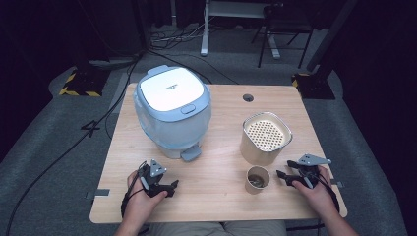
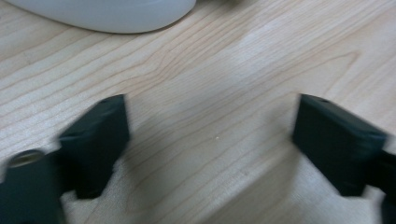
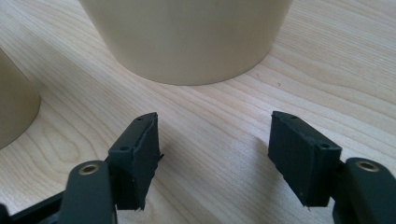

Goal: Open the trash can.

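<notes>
A pale blue appliance with a white lid (image 1: pixel 172 110) stands at the table's back left; its rounded base (image 2: pixel 107 14) shows at the top of the left gripper view. A beige canister with a perforated insert (image 1: pixel 265 137) stands at the right, with a small beige cup (image 1: pixel 257 179) in front of it. My left gripper (image 1: pixel 170 187) rests low on the table near the front, open, with bare wood between its jaws (image 2: pixel 212 105). My right gripper (image 1: pixel 284 168) sits just right of the cup, open and empty (image 3: pixel 215 119), facing the canister's base (image 3: pixel 187 37); the cup's side (image 3: pixel 14 112) is at its left.
The wooden table (image 1: pixel 216 196) has a cable hole (image 1: pixel 248 97) near its back edge. Cables and stand legs lie on the grey floor behind. Bare wood separates the two grippers along the front edge.
</notes>
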Demonstrator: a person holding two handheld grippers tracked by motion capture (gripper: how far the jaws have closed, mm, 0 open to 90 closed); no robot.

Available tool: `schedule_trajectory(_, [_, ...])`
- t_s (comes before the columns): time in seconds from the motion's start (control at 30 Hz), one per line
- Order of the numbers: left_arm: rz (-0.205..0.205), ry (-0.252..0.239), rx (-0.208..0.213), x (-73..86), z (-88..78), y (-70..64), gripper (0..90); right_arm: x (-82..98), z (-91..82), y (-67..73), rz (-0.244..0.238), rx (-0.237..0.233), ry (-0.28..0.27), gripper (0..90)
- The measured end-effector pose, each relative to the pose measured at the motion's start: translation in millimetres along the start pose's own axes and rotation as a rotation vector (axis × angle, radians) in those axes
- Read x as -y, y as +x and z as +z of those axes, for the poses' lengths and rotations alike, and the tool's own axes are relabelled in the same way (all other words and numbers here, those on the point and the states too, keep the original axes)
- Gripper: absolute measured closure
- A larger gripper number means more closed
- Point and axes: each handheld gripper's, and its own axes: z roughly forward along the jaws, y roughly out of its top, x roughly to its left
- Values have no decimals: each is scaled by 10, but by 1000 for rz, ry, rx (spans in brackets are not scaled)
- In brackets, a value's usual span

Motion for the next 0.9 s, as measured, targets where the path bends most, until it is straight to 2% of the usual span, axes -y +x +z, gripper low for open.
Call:
schedule_trajectory(0.03, [0, 0, 0, 0, 0, 0, 244, 0, 0, 0, 0, 0, 0, 338])
schedule_trajectory(0.07, [-5, 16, 4, -13, -23, 0, 244, 0, 0, 0, 0, 0, 0, 338])
schedule_trajectory(0.1, [1, 7, 17, -27, -61, 2, 292, 0, 0, 0, 0, 0, 0, 337])
schedule_trajectory(0.17, [0, 0, 18, -35, -81, 1, 312, 0, 0, 0, 0, 0, 0, 338])
schedule_trajectory(0.23, [-10, -23, 46, -74, -175, 1, 332, 0, 0, 0, 0, -1, 0, 338])
schedule_trajectory(0.37, [13, -35, 67, -106, -253, 10, 362, -1, 0, -2, -1, -2, 0, 337])
schedule_trajectory(0.43, [19, -36, 95, -126, -304, 13, 377, -1, 1, -4, -2, -3, 0, 337])
schedule_trajectory(0.5, [23, -54, 147, -164, -369, 13, 417, -1, 2, -5, -2, -4, -1, 337])
schedule_trajectory(0.53, [23, -54, 147, -164, -369, 13, 431, -1, 2, -4, -2, -4, -1, 337])
schedule_trajectory(0.57, [38, -80, 179, -202, -423, 14, 441, -2, 3, -4, -2, -4, -1, 337])
schedule_trajectory(0.6, [39, -90, 192, -231, -460, 10, 446, -4, 6, -5, -2, -3, -2, 336])
schedule_trajectory(0.73, [50, -127, 203, -304, -547, 25, 467, -7, 10, -5, -2, -1, -1, 336])
schedule_trajectory(0.8, [40, -169, 229, -373, -616, 58, 479, -7, 10, -5, -2, -1, -1, 336])
schedule_trajectory(0.9, [64, -198, 224, -426, -651, 57, 474, -7, 10, -5, -2, -2, -1, 336])
